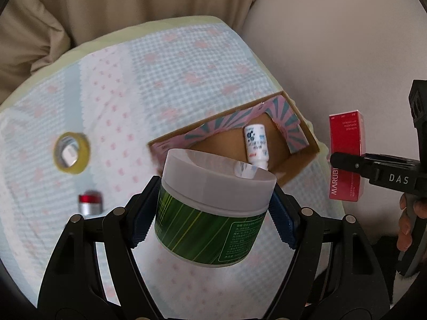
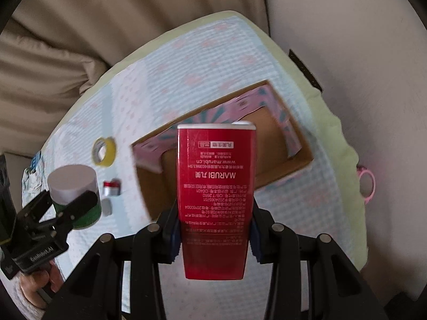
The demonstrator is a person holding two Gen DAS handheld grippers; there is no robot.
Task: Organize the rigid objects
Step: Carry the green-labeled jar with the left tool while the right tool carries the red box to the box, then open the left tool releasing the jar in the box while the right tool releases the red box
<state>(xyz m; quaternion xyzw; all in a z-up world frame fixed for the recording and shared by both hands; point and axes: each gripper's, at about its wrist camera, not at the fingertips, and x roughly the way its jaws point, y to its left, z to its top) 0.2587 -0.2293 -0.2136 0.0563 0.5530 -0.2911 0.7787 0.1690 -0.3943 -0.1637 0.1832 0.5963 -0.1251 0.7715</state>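
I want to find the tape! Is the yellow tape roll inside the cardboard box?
No, the yellow tape roll lies on the patterned cloth, off to the left of the cardboard box.

Black gripper (image 1: 213, 213) — blue-padded jaws

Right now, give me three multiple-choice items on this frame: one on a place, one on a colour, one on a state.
1. Where does the white dropper bottle lie?
A. inside the cardboard box
B. beside the tape roll
C. in the right tool

2. What colour is the tape roll?
A. blue
B. yellow
C. black

3. What is the left tool doing?
A. open and empty
B. shut on the red carton
C. shut on the green jar

Key: 1 A, it rests on the box floor; 2 B, its rim is yellow; 3 C, both pads press the jar, while the right tool holds the red carton.
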